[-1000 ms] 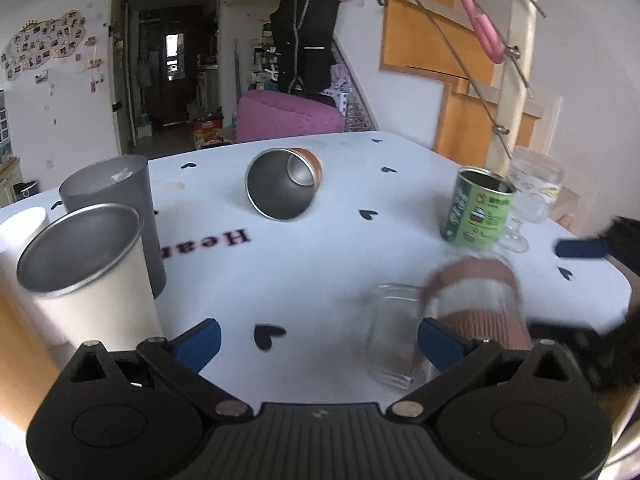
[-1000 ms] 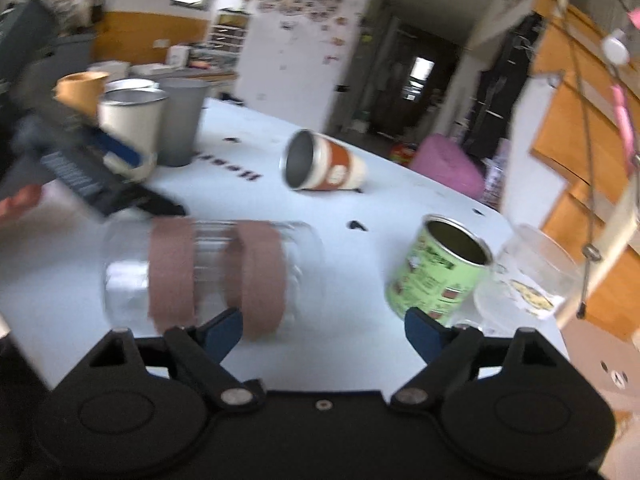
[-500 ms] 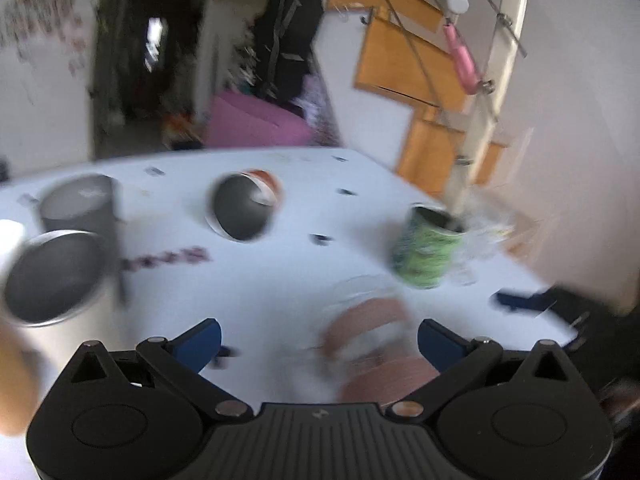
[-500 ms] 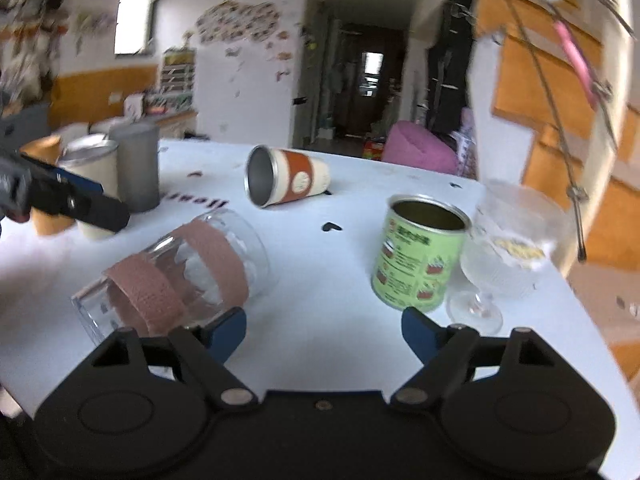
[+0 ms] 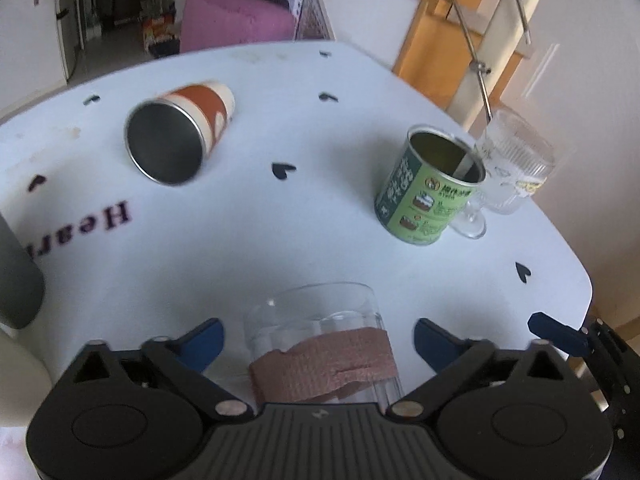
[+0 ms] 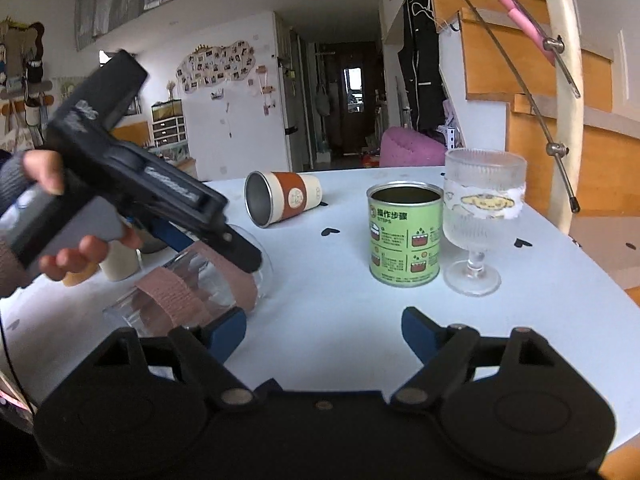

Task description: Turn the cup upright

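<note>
Glass cup (image 5: 320,344) on its side, between open left hand-held gripper (image 5: 316,336) fingers, seemingly untouched

Our left gripper (image 5: 316,338) tilts down with its jaws spread wide; our hand (image 6: 60,216) grips its handle. Our right gripper (image 6: 324,330) is level, just beside it, jaws also apart.

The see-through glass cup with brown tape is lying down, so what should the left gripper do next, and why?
Probably close the left gripper on the clear glass cup with brown tape bands. The cup lies on its side on the white table, between the open blue fingertips, which do not seem to touch it. It needs gripping before tipping upright.
</note>
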